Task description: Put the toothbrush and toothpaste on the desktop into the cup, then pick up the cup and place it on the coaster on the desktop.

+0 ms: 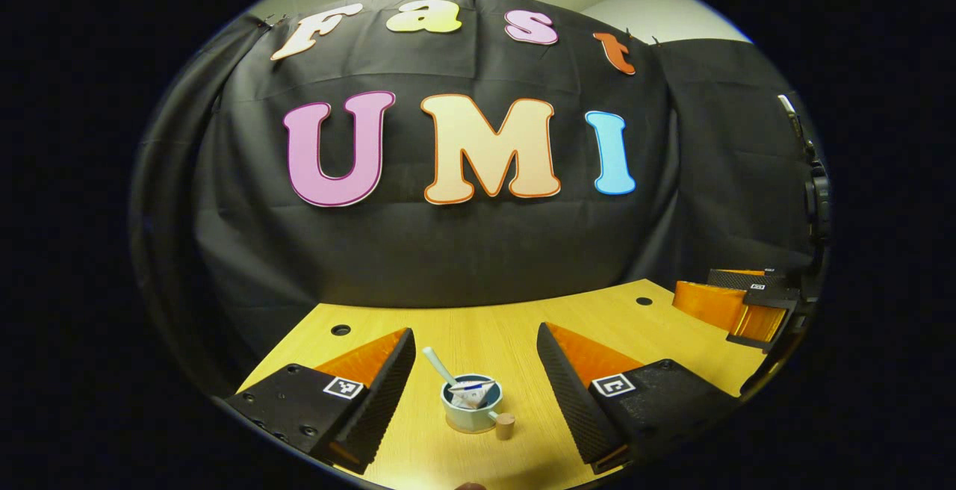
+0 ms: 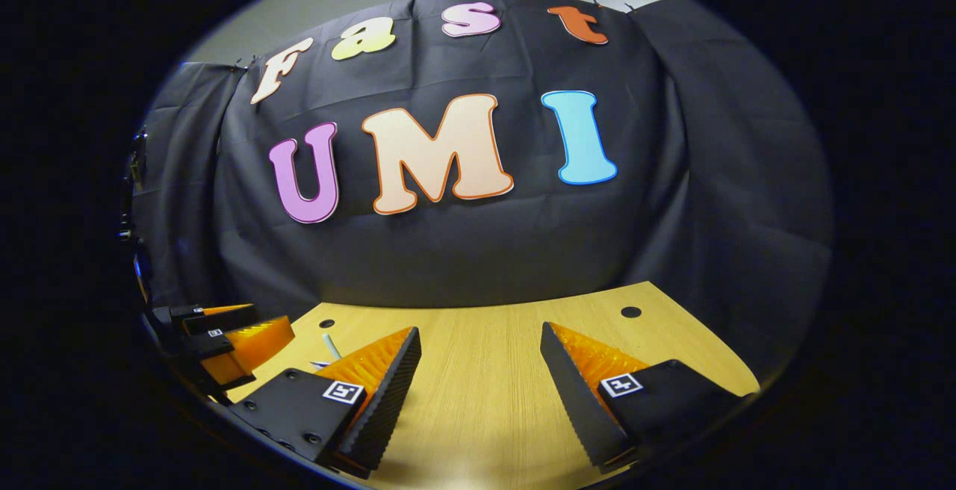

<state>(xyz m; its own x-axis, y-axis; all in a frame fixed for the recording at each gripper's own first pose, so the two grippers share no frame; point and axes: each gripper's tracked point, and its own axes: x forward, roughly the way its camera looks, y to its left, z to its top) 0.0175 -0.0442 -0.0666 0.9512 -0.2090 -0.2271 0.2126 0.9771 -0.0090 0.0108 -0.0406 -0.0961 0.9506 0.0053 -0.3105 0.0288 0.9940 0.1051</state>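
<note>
In the left gripper view, the left gripper (image 1: pixel 475 340) has its two fingers spread wide, with nothing between them but the wooden desk (image 1: pixel 478 326). Each finger carries a small square black-and-white marker; I cannot read any writing on them. Between the fingers, lower on the desk, stands the cup (image 1: pixel 470 409), pale with a dark inside and a handle on its right side. The toothbrush (image 1: pixel 438 364) leans out of it toward the upper left, and the toothpaste (image 1: pixel 472 394) lies inside the cup; its print is too small to read. If a coaster is under the cup I cannot tell. At the far right edge of this view the right gripper (image 1: pixel 747 303) shows. In the right gripper view, the right gripper (image 2: pixel 482 340) is also wide open above bare desk, and only the top of the toothbrush (image 2: pixel 330 346) rises behind its left finger.
</note>
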